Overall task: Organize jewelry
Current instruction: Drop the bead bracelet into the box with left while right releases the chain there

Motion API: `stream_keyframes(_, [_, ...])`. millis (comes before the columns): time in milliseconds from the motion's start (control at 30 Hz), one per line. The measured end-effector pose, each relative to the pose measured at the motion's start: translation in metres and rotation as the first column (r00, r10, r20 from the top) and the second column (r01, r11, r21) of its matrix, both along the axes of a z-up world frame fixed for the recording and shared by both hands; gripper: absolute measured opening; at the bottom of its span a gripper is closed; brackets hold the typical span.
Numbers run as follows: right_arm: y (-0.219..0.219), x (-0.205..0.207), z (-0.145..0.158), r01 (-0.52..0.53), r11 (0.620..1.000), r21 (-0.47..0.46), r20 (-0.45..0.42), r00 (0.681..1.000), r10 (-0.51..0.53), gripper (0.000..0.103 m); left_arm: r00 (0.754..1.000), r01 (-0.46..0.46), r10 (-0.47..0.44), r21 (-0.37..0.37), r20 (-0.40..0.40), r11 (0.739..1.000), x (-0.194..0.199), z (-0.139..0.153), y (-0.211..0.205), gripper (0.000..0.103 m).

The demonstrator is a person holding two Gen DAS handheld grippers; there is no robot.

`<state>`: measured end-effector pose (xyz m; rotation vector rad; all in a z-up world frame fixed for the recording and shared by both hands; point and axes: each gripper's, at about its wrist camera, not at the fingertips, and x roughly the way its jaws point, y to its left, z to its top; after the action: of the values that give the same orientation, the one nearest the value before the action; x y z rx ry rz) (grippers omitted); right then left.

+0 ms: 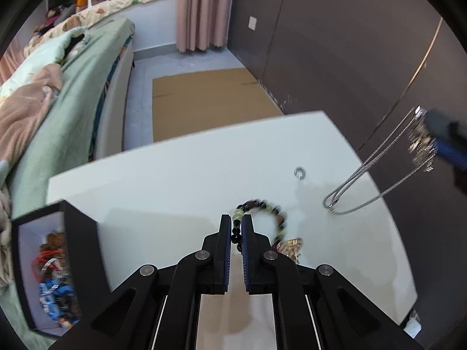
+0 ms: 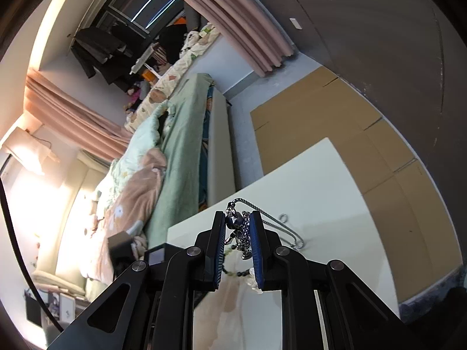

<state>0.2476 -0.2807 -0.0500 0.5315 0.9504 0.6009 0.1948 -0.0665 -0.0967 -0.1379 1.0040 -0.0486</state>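
My left gripper (image 1: 235, 221) is shut on a bracelet of dark and pale green beads (image 1: 275, 213), which hangs just above the white table (image 1: 175, 180). A gold-coloured piece (image 1: 290, 248) lies beside it. My right gripper (image 2: 238, 218) is shut on a silver chain necklace with a dark pendant (image 2: 238, 227); its loops (image 1: 379, 172) hang down to the table at the right in the left wrist view, under the gripper (image 1: 431, 137). A small silver ring (image 1: 299, 172) lies on the table. An open black jewelry box (image 1: 49, 268) with several pieces inside stands at the table's left edge.
A bed with green and pink bedding (image 1: 58, 93) runs along the left. Flat cardboard (image 1: 204, 102) lies on the floor beyond the table. A dark wall (image 1: 350, 43) stands at the right. Pink curtains (image 1: 201, 8) hang at the back.
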Motion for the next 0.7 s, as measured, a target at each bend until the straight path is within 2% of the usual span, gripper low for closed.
stream_keyframes(433, [0.049, -0.014, 0.015, -0.103, 0.993, 0.060, 0.068, 0.993, 0.099, 0.018, 0.984, -0.077, 0.076, -0.001, 0.161, 0.997, -0.038, 0.086, 0.052, 0.006])
stream_keyframes(700, [0.091, -0.023, 0.022, -0.182, 0.978, 0.104, 0.101, 0.980, 0.172, 0.018, 0.970, -0.146, 0.142, 0.003, 0.195, 0.989, -0.065, 0.103, 0.097, 0.006])
